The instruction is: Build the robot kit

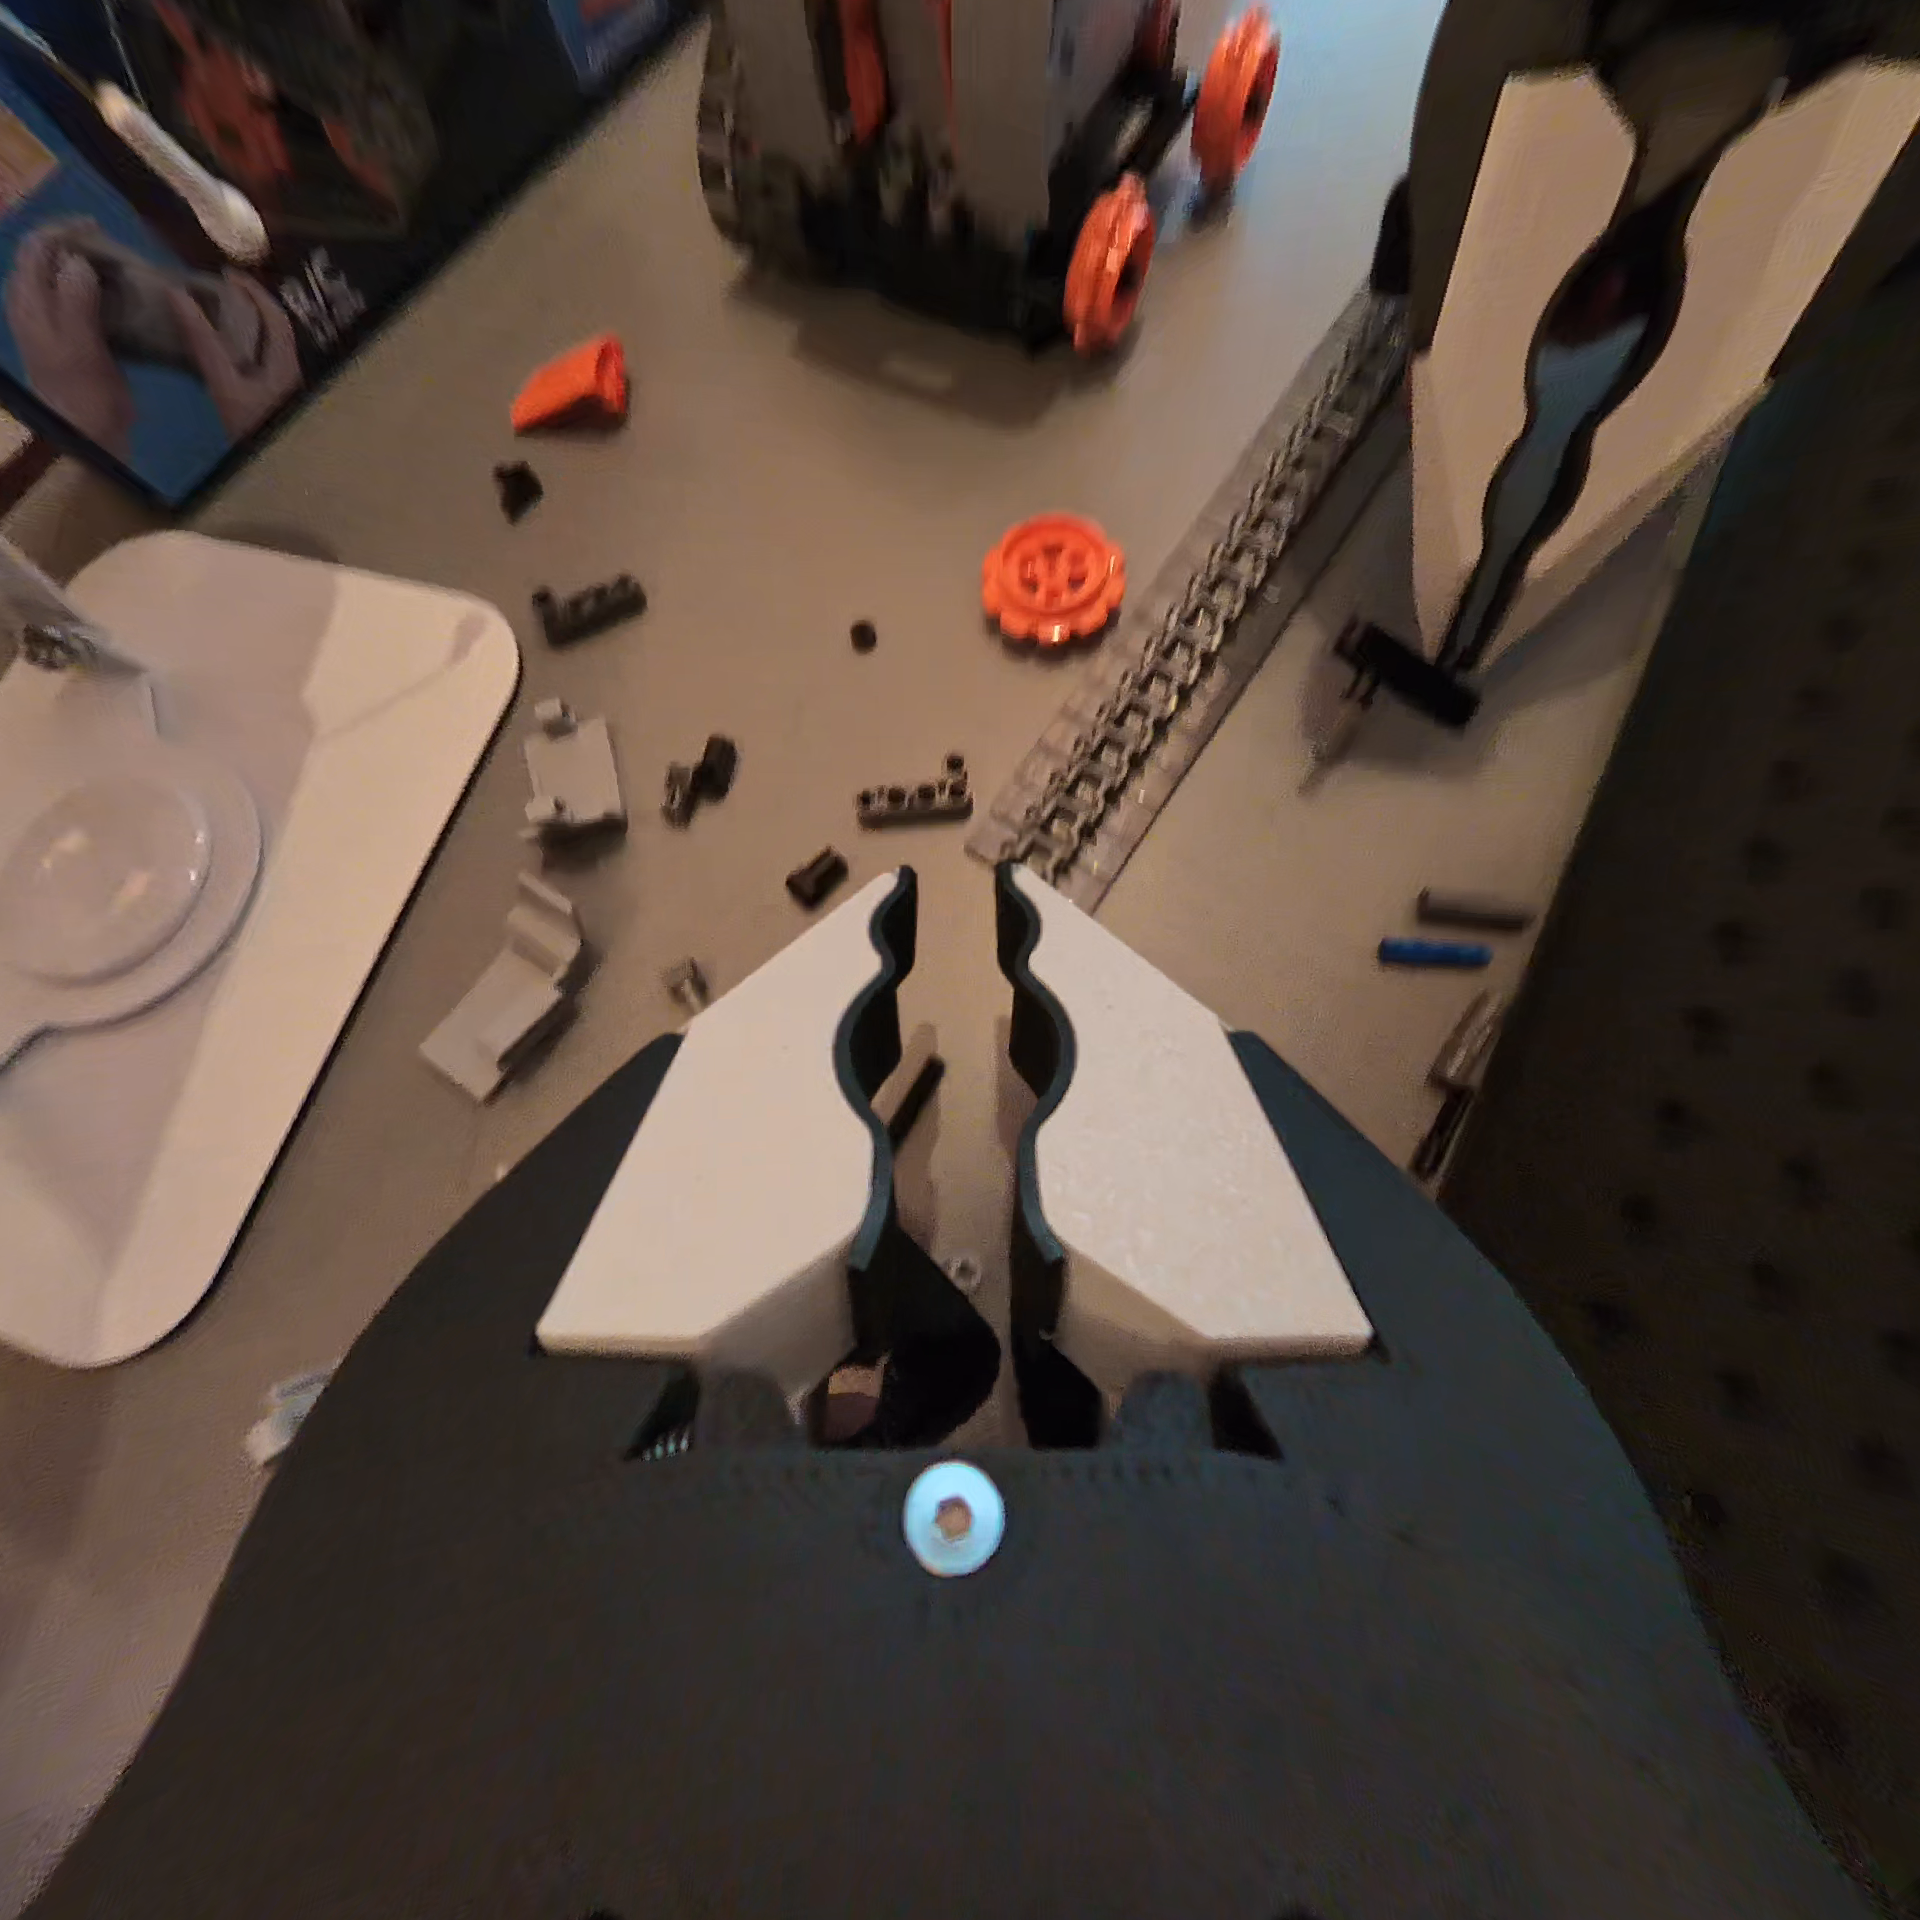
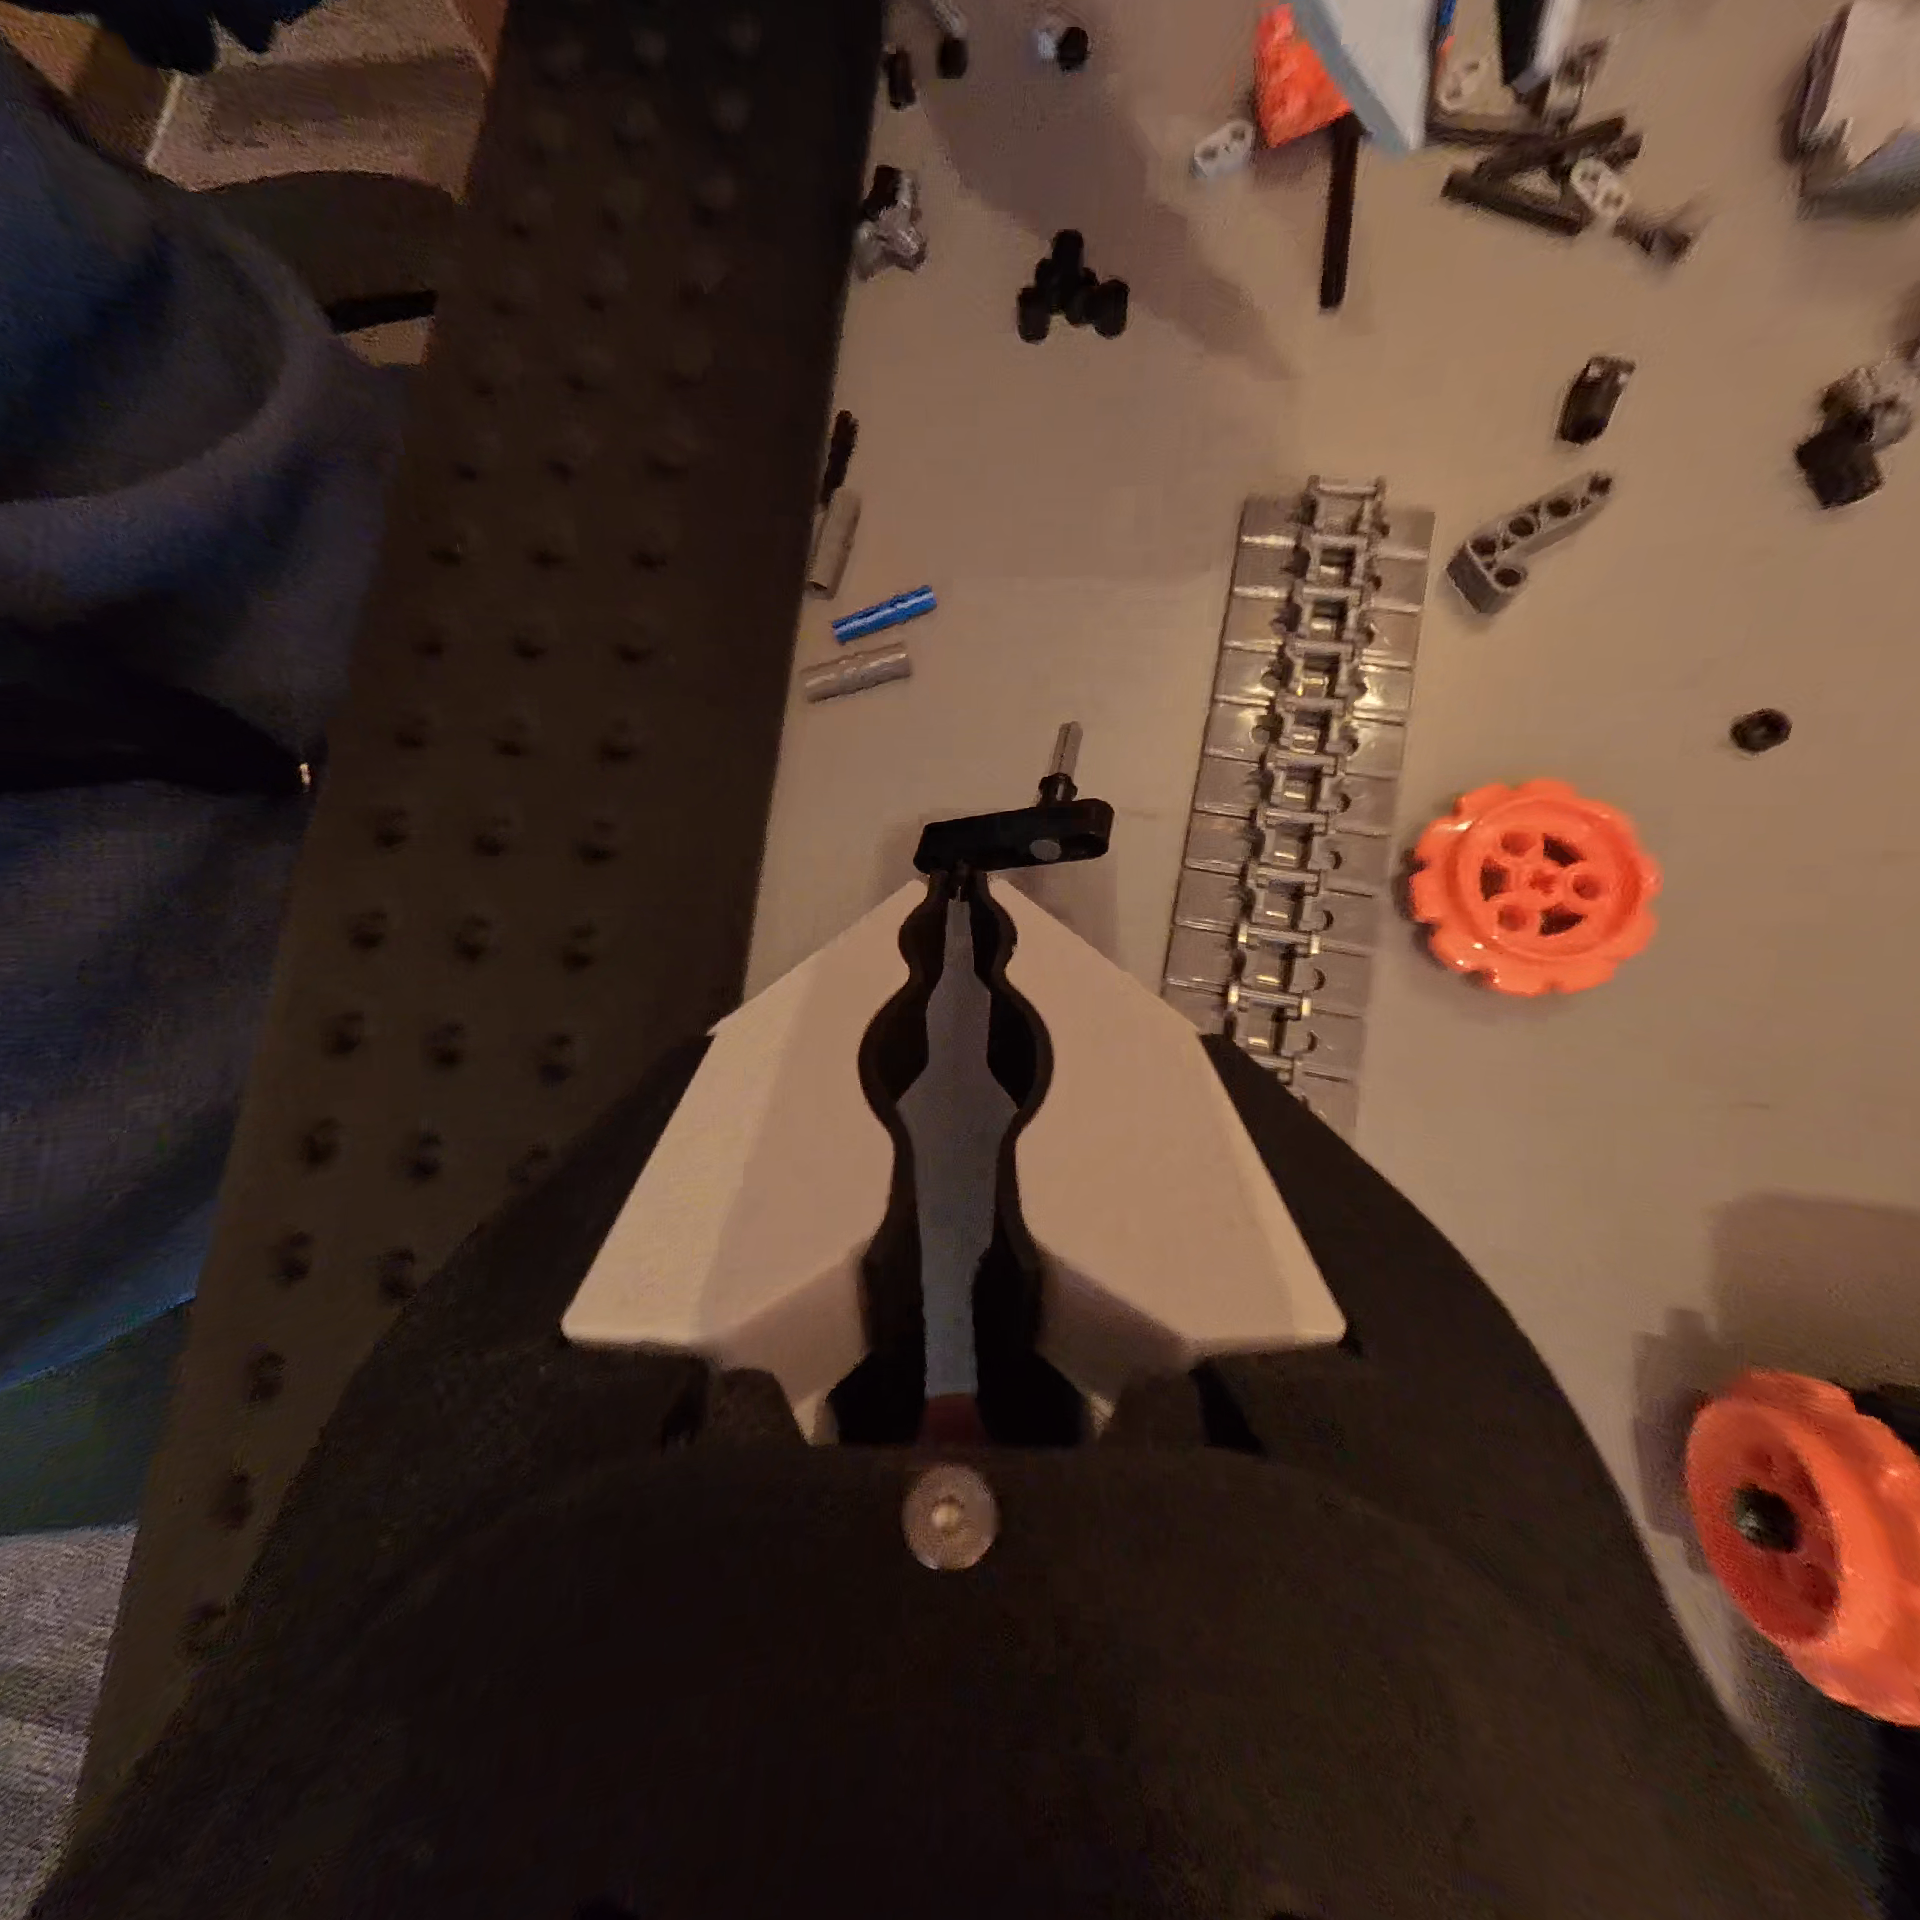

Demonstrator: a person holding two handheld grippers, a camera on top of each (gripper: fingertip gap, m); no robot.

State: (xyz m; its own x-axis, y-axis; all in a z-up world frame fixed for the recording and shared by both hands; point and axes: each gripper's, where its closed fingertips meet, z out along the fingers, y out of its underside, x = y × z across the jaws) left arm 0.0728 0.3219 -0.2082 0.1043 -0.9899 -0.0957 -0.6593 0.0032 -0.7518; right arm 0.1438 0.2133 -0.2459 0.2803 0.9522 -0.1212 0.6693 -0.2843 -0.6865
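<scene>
My left gripper (image 1: 954, 891) is open and empty, its jaws a little apart, low over the table near the near end of a grey track strip (image 1: 1143, 707). Small black pieces (image 1: 914, 800) lie just ahead of it. My right gripper (image 2: 956, 885) is shut on a short black beam (image 2: 1013, 831) with a grey axle pin through it, held by its tip just above the table. The right gripper also shows in the left wrist view (image 1: 1455, 649) at the upper right, with the black beam (image 1: 1403, 675). An orange gear wheel (image 1: 1055, 582) (image 2: 1536, 883) lies beside the track strip (image 2: 1299, 779).
A tracked model with orange wheels (image 1: 935, 156) stands at the back. A white tray (image 1: 312, 727) lies at the left, an orange wedge (image 1: 571, 384) behind it. A black studded plate (image 2: 540, 727) borders the table. A blue pin (image 2: 883, 613) and a grey pin (image 2: 857, 670) lie beside it. About 10 cm separates my right fingertips from the orange gear wheel (image 1: 1055, 582). The right camera catches it too, in the right wrist view (image 2: 1522, 867).
</scene>
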